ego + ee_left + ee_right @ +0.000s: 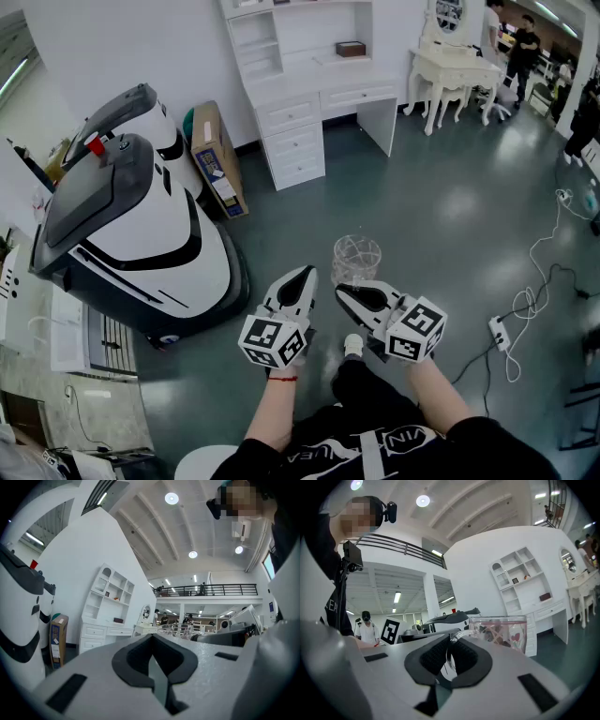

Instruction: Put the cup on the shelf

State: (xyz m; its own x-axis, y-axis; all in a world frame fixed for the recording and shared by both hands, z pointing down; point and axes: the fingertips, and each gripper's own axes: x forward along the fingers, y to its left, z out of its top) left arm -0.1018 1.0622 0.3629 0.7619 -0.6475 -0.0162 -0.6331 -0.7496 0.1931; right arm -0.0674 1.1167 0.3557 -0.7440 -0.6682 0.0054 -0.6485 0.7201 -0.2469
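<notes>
A clear glass cup (356,258) with a red pattern hangs above the floor in front of me. My right gripper (343,290) is shut on its handle; in the right gripper view the thin clear handle (451,645) sits between the dark pads and the cup body (500,632) stands just beyond. My left gripper (304,276) is beside it on the left, shut with nothing in it; its pads (140,658) meet in the left gripper view. The white shelf unit (281,42) over a desk stands far ahead against the wall, also seen as the shelf unit (518,581).
A large white and grey floor machine (122,225) fills the left side. A cardboard box (217,159) leans beside the desk drawers (292,141). A white dressing table (455,66) and people (525,42) are at the back right. Cables and a power strip (500,333) lie on the floor at right.
</notes>
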